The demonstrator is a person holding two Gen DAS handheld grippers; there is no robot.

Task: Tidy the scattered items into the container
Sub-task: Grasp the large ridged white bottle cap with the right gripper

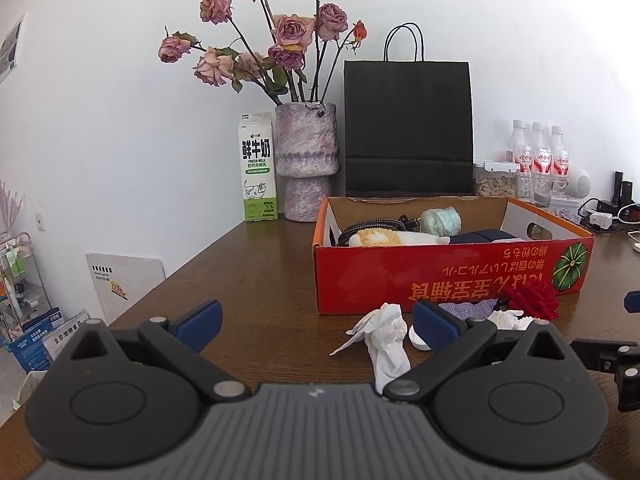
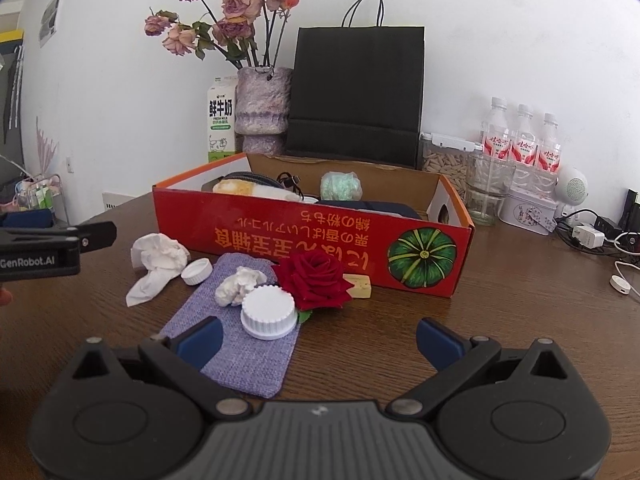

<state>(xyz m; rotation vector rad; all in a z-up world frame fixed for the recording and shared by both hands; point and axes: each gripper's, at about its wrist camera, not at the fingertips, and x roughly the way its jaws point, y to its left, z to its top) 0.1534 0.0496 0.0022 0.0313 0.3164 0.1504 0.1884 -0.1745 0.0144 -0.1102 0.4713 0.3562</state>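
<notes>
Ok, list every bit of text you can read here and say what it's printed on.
"GenRobot.AI": side of the left gripper.
"鲜牛奶" and "FRESH MILK": milk carton.
Large orange and yellow characters, upside down: red box; not reliably readable.
Red labels on the water bottles: too blurred.
Wall poster and floor packages: too small.

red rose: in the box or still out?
Out. The red rose lies on the table in front of the red box, partly on the purple cloth.
</notes>
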